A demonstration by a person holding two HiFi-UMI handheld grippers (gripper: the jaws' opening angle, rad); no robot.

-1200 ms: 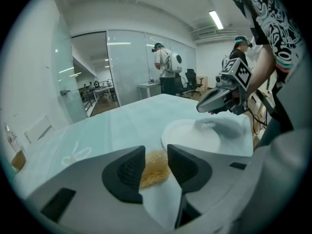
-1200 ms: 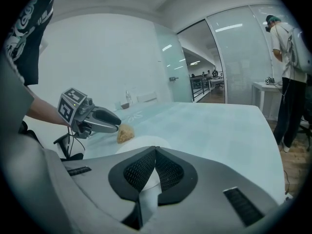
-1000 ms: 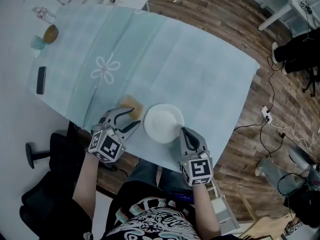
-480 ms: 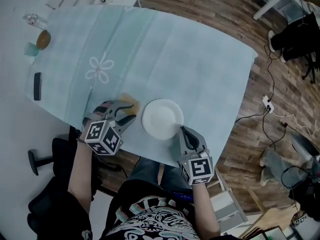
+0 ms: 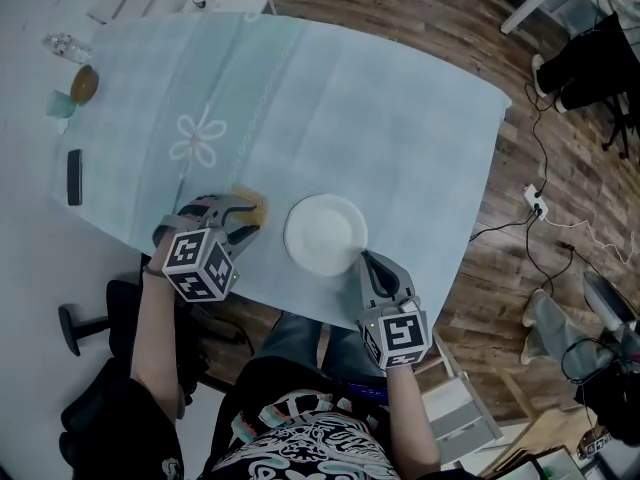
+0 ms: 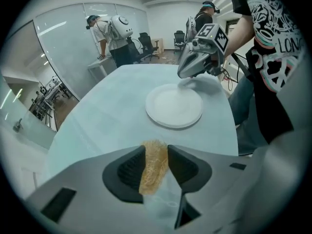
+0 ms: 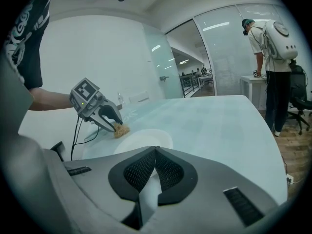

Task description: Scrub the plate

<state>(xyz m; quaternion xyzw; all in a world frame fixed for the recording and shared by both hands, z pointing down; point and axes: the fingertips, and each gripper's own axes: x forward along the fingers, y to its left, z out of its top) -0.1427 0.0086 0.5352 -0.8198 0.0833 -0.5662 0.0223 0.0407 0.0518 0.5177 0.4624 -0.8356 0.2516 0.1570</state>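
Tableware count: one round white plate (image 5: pixel 325 233). Just left of it lies one straw-coloured fibrous scrubber (image 6: pixel 153 164), pinched by the just-closing jaws of one left gripper (image 5: pixel 246 218). One right gripper (image 5: pixel 364 259) clamps the plate's near rim.

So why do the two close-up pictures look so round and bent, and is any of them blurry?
Left gripper view: fisheye bending, dark corners, scrubber and plate sharp. Right gripper view: same bending, bright light strips. Head view: dimmer, bluish, milder bending.
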